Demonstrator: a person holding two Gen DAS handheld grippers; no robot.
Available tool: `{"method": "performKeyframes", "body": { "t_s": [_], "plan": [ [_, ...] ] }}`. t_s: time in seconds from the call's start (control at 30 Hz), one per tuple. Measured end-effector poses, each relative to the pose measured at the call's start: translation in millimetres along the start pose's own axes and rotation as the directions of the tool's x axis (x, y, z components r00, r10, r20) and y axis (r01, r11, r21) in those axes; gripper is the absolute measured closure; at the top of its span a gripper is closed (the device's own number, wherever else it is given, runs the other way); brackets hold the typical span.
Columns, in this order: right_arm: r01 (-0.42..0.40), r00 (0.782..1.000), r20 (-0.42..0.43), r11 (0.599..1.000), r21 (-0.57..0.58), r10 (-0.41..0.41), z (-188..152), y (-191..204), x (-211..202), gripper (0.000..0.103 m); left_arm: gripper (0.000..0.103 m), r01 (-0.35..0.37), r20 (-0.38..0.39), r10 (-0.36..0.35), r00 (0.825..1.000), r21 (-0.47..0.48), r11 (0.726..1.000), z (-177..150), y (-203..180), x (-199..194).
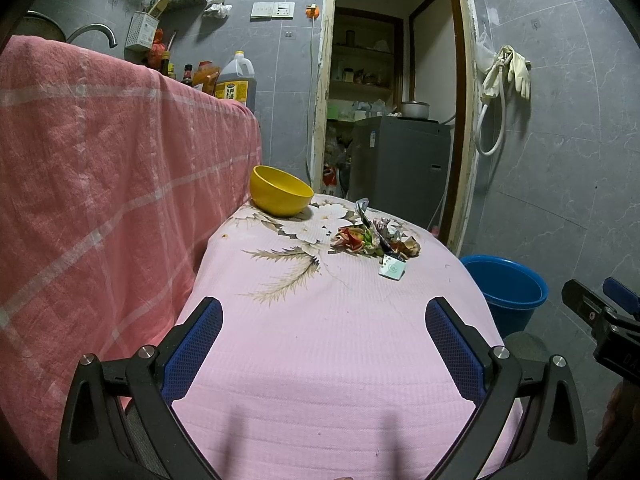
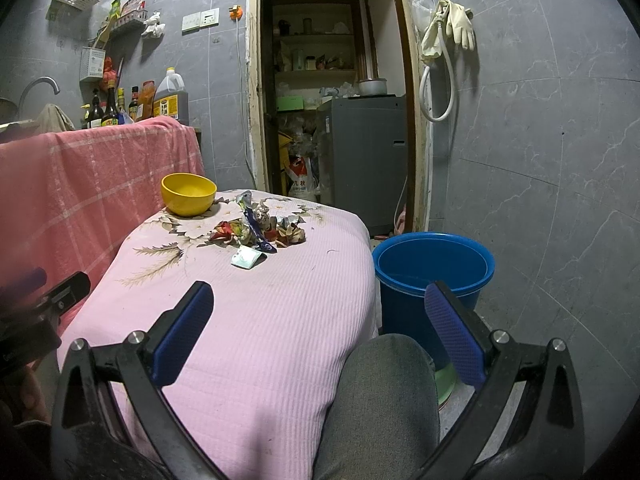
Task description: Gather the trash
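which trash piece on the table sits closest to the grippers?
The small white folded packet, lying flat on the pink tablecloth, apart at the near edge of the crumpled wrapper pile; the rest sits farther back toward the yellow bowl.

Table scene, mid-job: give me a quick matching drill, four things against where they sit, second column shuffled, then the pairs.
Things:
1. yellow bowl
2. wrapper pile
3. blue bucket
4. rubber gloves

Places:
A. on the floor beside the table
B. hanging on the wall by the doorway
C. far left corner of the pink tablecloth
D. mid-table, far end

Pairs: 1-C, 2-D, 3-A, 4-B
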State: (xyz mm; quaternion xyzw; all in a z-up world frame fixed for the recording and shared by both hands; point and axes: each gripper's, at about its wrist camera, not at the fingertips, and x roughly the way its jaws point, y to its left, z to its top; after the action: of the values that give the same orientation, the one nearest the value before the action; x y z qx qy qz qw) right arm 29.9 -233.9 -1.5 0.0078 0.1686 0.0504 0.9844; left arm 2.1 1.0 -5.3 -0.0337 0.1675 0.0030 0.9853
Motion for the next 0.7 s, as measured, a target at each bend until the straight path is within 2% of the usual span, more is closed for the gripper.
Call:
{"method": "performKeyframes", "body": {
  "t_s": [0.7],
  "plan": [
    [-0.001,1.0,-0.004,1.0,0.0,0.001,0,0,1,0.0,0.004,0.0,-0.004,0.0,1.0,-0.001,1.0,-11,-6,1]
  ]
}}
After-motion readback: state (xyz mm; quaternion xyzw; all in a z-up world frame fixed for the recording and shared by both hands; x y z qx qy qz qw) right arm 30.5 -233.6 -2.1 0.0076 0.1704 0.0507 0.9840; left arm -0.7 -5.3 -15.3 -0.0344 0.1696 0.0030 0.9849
